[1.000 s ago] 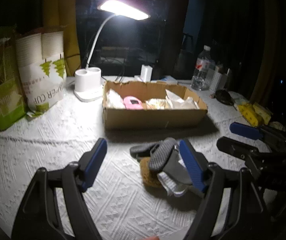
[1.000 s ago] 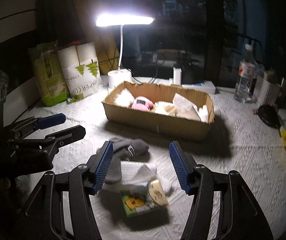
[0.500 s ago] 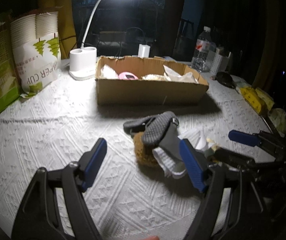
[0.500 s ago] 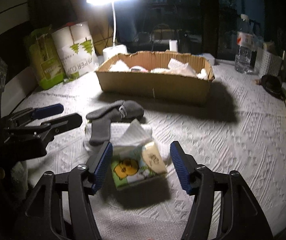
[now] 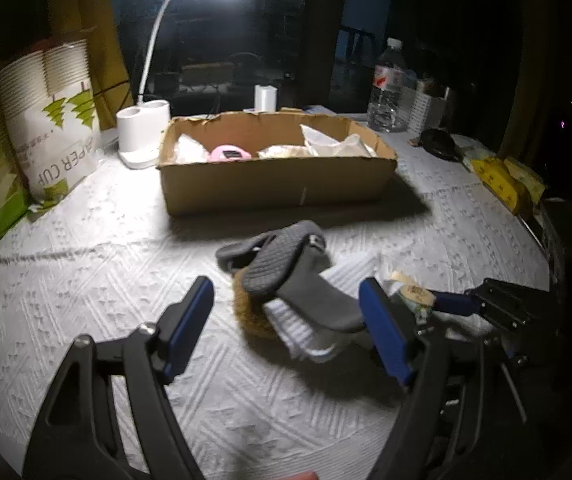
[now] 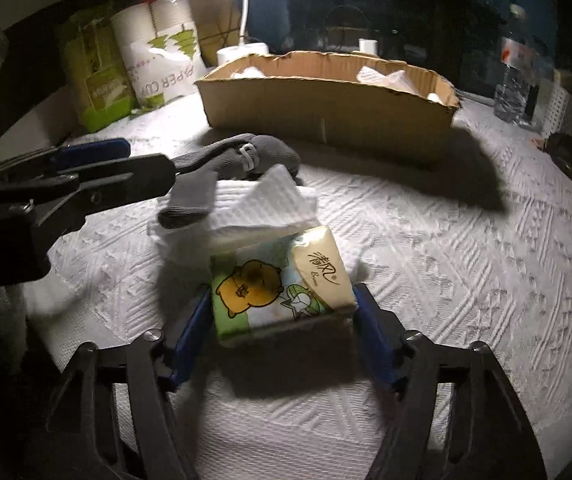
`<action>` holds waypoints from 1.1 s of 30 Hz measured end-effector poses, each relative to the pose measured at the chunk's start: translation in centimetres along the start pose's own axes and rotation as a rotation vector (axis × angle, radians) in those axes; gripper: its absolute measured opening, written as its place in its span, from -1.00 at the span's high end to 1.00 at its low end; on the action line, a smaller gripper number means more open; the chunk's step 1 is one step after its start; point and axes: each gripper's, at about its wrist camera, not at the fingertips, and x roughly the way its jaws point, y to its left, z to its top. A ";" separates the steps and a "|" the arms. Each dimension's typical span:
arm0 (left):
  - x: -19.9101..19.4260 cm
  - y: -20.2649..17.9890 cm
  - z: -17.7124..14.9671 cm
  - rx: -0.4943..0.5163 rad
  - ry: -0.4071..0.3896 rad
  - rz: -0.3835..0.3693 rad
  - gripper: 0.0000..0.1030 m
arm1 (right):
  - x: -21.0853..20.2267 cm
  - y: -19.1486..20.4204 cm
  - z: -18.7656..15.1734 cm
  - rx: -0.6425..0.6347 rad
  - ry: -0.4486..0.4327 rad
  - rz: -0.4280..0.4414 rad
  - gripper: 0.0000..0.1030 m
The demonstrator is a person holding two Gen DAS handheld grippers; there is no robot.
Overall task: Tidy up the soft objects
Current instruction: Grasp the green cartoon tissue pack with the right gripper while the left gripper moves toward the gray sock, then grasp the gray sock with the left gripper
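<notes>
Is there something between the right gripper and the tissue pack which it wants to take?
Nothing visible. The right gripper is open, and the tissue pack already sits between its fingers. The grey socks and white cloth lie beyond the pack.

Glossy, probably plastic tissue pack [image 6: 282, 284]; knitted grey socks [image 5: 286, 268].

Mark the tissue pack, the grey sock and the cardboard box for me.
tissue pack [image 6: 278, 288], right wrist view, printed top face.
grey sock [image 5: 286, 268], left wrist view, ribbed upper part.
cardboard box [image 5: 278, 188], left wrist view, front wall.
</notes>
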 end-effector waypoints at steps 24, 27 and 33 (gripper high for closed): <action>7.4 -1.2 3.6 0.081 0.106 0.085 -0.46 | -3.2 -9.0 0.8 0.146 -0.120 -0.026 -0.38; 8.4 -0.7 3.3 0.078 0.135 0.077 -0.21 | -3.0 -9.1 1.3 0.144 -0.122 -0.024 -0.38; 8.6 -0.3 3.3 0.061 0.152 0.035 0.28 | -2.8 -9.0 2.1 0.134 -0.122 -0.029 -0.38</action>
